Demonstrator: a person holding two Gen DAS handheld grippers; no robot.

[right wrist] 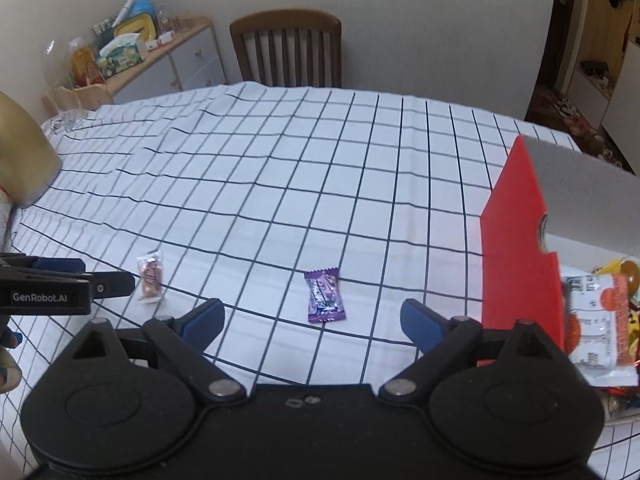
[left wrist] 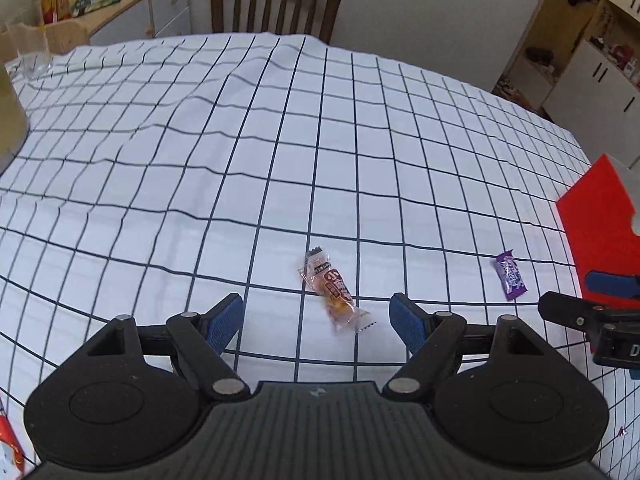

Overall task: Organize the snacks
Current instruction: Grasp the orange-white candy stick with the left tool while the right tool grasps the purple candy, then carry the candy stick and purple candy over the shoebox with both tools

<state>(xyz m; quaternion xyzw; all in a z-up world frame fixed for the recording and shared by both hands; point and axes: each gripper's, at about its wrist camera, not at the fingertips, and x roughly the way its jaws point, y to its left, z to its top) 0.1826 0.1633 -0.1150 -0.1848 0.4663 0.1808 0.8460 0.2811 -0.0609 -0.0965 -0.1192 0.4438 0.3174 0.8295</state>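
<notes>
An orange-brown snack in a clear wrapper (left wrist: 334, 294) lies on the checked tablecloth between and just ahead of the open fingers of my left gripper (left wrist: 318, 320); it also shows in the right wrist view (right wrist: 150, 276). A purple candy wrapper (right wrist: 325, 296) lies just ahead of my open, empty right gripper (right wrist: 312, 322); it also shows in the left wrist view (left wrist: 510, 275). A red-walled box (right wrist: 516, 248) at the right holds several snack packets (right wrist: 598, 328). The right gripper's fingers (left wrist: 560, 308) show at the left view's right edge.
The table (left wrist: 240, 140) carries a wrinkled white cloth with a dark grid. A wooden chair (left wrist: 276, 4) stands at the far side. A sideboard (left wrist: 132, 4) with boxes and bottles stands at back left. A glass (left wrist: 34, 60) and a tan object (right wrist: 24, 160) sit at the table's left edge.
</notes>
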